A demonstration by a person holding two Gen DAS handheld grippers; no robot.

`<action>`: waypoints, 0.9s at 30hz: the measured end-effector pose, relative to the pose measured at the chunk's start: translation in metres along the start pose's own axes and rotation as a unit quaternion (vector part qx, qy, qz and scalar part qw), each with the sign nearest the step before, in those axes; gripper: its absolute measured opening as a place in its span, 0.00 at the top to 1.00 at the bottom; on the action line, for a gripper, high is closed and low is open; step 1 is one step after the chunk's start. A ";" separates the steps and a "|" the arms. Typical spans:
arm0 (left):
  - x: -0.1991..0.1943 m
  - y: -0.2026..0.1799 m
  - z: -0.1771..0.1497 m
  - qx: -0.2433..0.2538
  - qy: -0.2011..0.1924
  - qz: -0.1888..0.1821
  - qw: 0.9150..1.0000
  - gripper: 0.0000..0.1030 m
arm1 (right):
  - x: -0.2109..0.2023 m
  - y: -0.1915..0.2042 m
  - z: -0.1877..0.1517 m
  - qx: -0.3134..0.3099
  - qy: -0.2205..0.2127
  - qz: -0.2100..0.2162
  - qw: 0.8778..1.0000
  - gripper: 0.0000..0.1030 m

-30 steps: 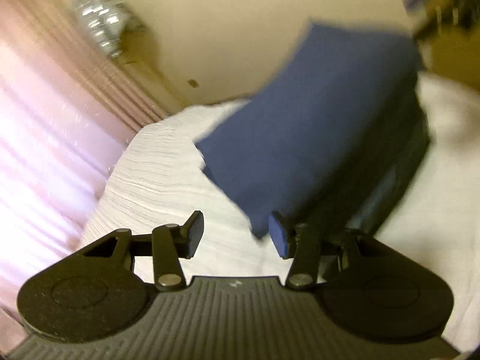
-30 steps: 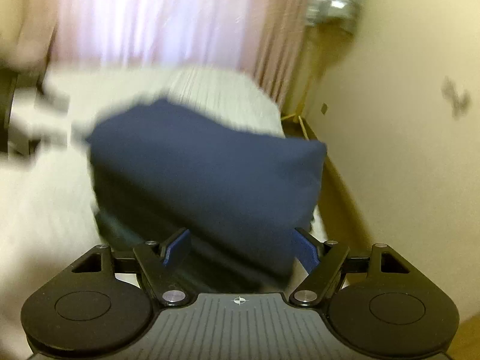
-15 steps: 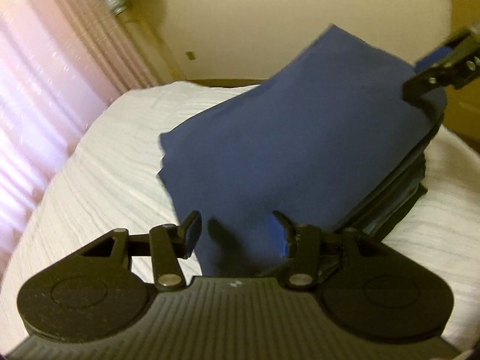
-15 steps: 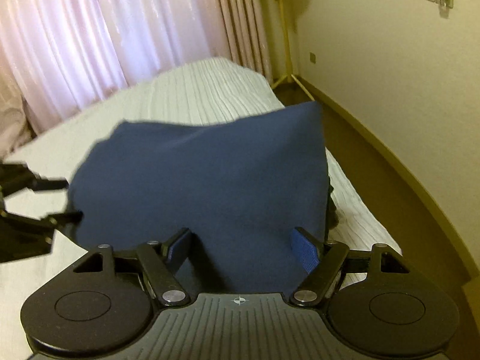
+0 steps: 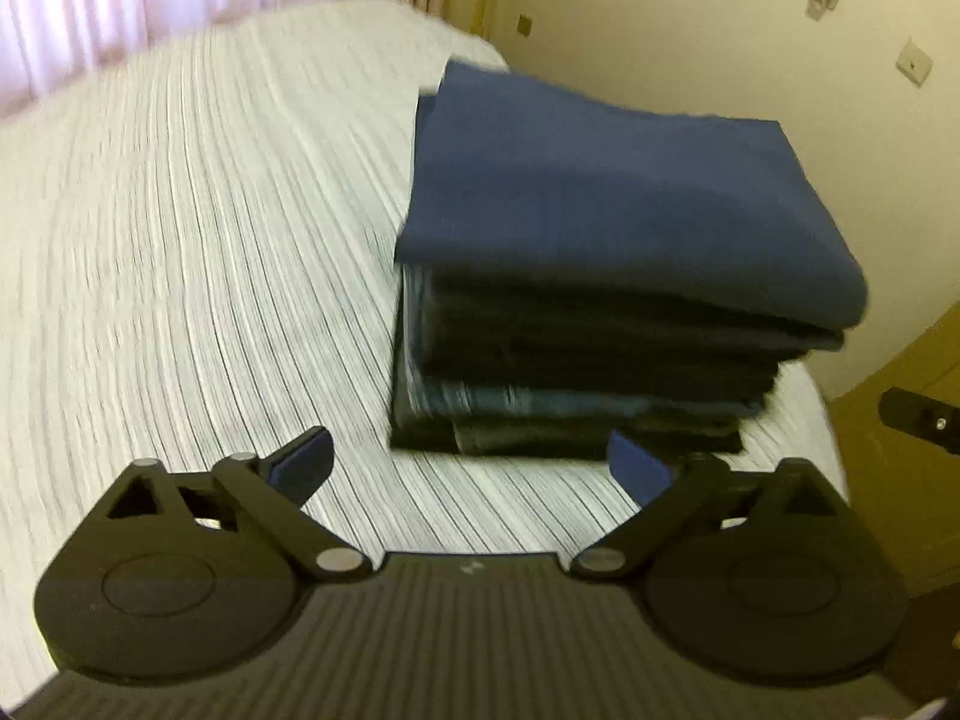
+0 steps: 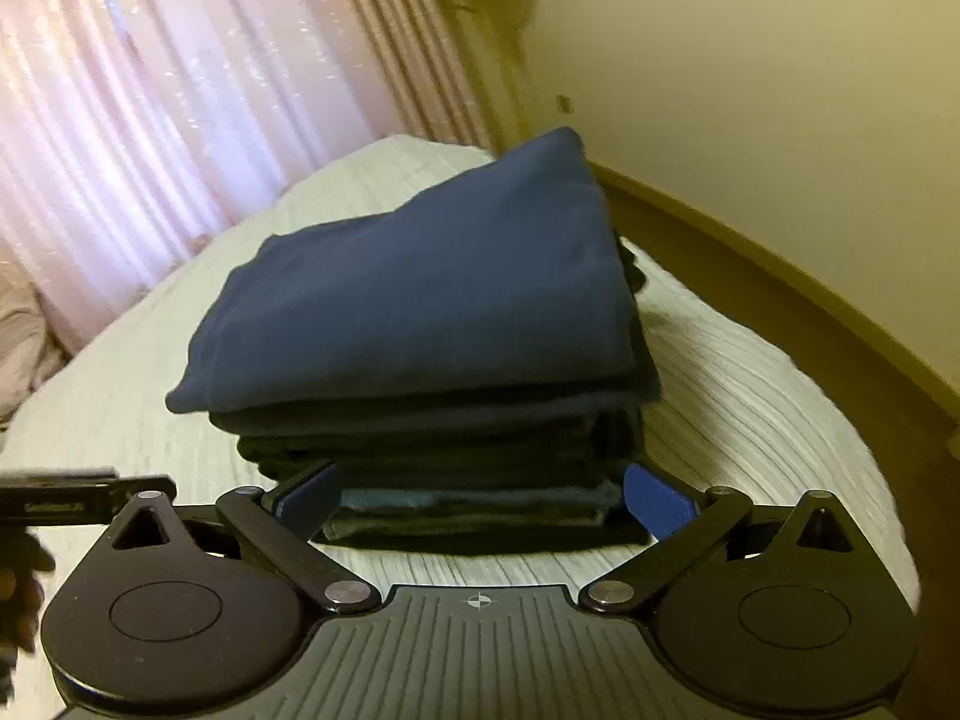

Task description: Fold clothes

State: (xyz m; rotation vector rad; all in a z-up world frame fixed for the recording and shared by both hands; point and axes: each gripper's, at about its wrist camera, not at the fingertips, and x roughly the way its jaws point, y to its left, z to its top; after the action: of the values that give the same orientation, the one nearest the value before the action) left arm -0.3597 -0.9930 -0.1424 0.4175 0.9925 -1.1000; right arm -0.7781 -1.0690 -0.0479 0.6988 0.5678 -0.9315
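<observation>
We hold our left gripper [image 5: 471, 468] just short of a stack of folded clothes [image 5: 576, 372], and its jaws are opening wide with nothing between the blue pads [image 5: 300, 462]; only the ribbed white bedspread [image 5: 198, 228] shows in the gap. The stack sits ahead of this gripper and a little to its right, resting on the bed near the edge. On top of the stack lies a folded navy garment [image 5: 600, 198], flat and squared, its folded edge facing us, with darker pieces and one grey-blue piece layered below it. Our right gripper [image 6: 483, 504] faces the same stack [image 6: 456, 468] from another side, and its jaws are also opening, spread to either side of the lowest layers of the pile; the pads [image 6: 657, 507] stand clear of the cloth as far as we can tell, so nothing is gripped. From this gripper the navy garment [image 6: 420, 294] rises directly ahead and above the fingertips, its top sloping up away from us. Part of the other tool [image 6: 78, 498] pokes in at the far left of this view, beside a dim bit of hand [image 6: 21, 594]. Beyond the bed hang pink curtains [image 6: 150, 108], and a cream wall [image 6: 750, 90] stands to the right.
</observation>
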 end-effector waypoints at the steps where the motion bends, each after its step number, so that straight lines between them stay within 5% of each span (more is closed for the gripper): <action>1: -0.005 0.003 -0.006 0.003 0.000 -0.004 1.000 0.05 | -0.005 0.004 -0.004 0.007 -0.001 -0.007 1.000 0.00; 10: -0.067 0.021 -0.049 0.060 -0.025 0.010 0.998 0.01 | -0.048 0.053 -0.046 0.045 0.019 -0.052 0.997 0.00; 15: -0.098 0.011 -0.080 0.129 -0.063 0.089 0.986 0.01 | -0.072 0.083 -0.071 0.051 0.006 -0.057 0.997 0.00; 27: -0.123 0.008 -0.081 0.058 -0.085 0.111 0.989 0.05 | -0.091 0.094 -0.072 0.019 -0.010 -0.038 0.999 0.00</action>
State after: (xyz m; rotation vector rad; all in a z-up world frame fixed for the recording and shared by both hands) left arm -0.4021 -0.8640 -0.0844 0.5063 0.7155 -0.9771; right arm -0.7504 -0.9289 -0.0035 0.7051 0.5631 -1.0218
